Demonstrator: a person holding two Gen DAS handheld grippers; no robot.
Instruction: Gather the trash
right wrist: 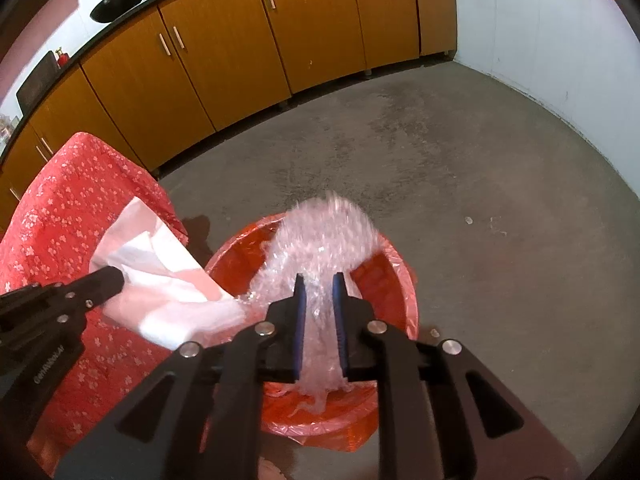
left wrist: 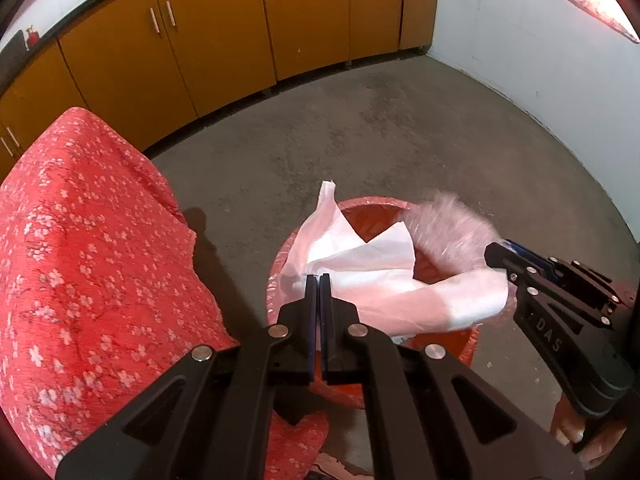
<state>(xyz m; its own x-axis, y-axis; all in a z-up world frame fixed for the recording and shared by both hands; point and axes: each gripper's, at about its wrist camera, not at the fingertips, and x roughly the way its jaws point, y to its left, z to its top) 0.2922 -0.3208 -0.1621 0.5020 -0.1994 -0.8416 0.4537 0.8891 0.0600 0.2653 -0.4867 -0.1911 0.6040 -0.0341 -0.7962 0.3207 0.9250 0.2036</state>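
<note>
Grey concrete floor (left wrist: 360, 128) fills the room, with orange cabinets (left wrist: 224, 36) along the far side and a white wall (right wrist: 540, 40) to the right; at far left a red cloth with small white blossoms (left wrist: 80, 260) drapes over something I cannot make out, reaching down to the floor.

From my left wrist camera, my left gripper (left wrist: 318, 280) has its jaws pressed nearly together on a white paper sheet (left wrist: 360, 256); the sheet stands up crumpled above the near-left rim of the bin and stretches toward the right gripper; in the right wrist view the same sheet (right wrist: 168, 280) hangs partly over the red cloth and partly over the bin's left rim.

Just right of the cloth stands a red bin (right wrist: 396, 288) on the floor, lined with a thin red bag whose edge folds over the rim.

My right gripper (right wrist: 319, 284) holds its jaws narrow around a wad of clear bubble wrap (right wrist: 324, 236); the wad is blurred, rising above the bin's opening and trailing down between the jaws; in the left view it (left wrist: 448, 224) sits over the bin's far-right rim, just beside the right gripper (left wrist: 500, 258).
</note>
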